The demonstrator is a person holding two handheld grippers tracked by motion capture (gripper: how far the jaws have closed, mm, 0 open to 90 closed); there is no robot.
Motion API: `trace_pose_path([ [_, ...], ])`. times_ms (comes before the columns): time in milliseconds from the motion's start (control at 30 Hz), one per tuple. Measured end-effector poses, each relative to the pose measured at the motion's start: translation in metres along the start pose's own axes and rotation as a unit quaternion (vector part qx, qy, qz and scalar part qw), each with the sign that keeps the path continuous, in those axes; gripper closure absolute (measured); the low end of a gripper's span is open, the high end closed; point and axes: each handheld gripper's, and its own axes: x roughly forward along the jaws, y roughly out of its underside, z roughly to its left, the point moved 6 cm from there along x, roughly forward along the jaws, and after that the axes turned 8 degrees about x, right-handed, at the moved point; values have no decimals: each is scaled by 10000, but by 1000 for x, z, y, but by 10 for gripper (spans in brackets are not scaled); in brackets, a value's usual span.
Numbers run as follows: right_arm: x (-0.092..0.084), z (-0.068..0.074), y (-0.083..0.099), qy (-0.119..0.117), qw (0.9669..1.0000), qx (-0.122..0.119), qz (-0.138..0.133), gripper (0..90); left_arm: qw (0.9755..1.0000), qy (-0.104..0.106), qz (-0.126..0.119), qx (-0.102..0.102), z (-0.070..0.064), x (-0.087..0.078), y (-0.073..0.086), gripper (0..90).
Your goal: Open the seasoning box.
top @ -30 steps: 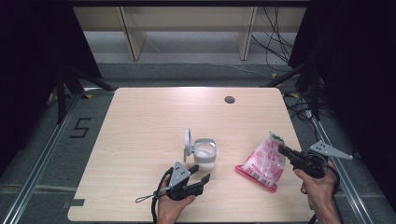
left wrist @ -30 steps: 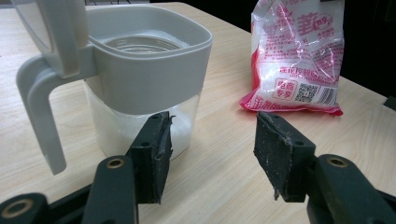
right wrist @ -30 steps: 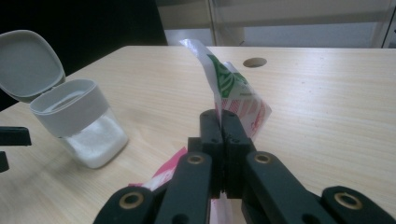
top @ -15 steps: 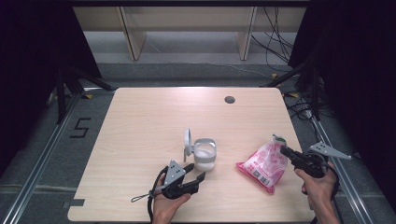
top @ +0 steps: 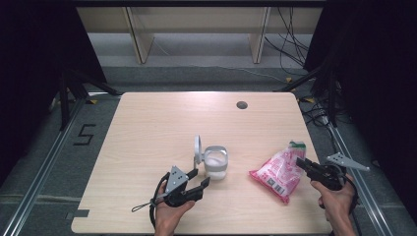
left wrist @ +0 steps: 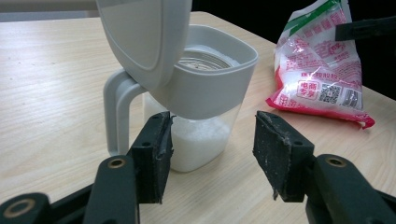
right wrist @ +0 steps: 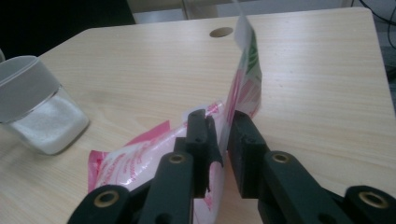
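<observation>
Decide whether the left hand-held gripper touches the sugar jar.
Apart: in the left gripper view the left hand-held gripper stands open, with a gap before the sugar jar.

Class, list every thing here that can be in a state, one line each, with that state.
Clear plastic canister with grey rim: upright, partly filled with white grains.
Grey hinged lid: flipped open.
Pink and white plastic bag: lying down, top edge lifted.
Left hand-held gripper: open.
Right hand-held gripper: just been opening, bag edge between jaws.
</observation>
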Motion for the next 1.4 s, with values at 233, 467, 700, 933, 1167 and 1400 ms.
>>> trace_pose_path([
  [233, -8, -6, 6, 28, 9997, 223, 3, 671, 10000, -35, -16, -29, 5, -3, 0, 465],
  [467, -16, -6, 13, 112, 9995, 302, 67, 587, 9999, -43, -104, -5, 13, -9, -1, 473],
  [700, -25, -4, 16, 30, 9984, 569, -10, 565, 9999, -71, -112, -28, 16, -10, -2, 483],
  [933, -28, -1, 19, 69, 9986, 520, -46, 555, 9998, -189, -34, 10, 22, -14, -5, 483],
  [1167, -33, 8, 21, 57, 9988, 490, -52, 529, 9994, -350, 29, 9, 30, -18, -12, 481],
  [1400, -34, 17, 21, -10, 9996, 234, -162, 512, 9988, -471, 139, 85, 40, -19, -17, 510],
])
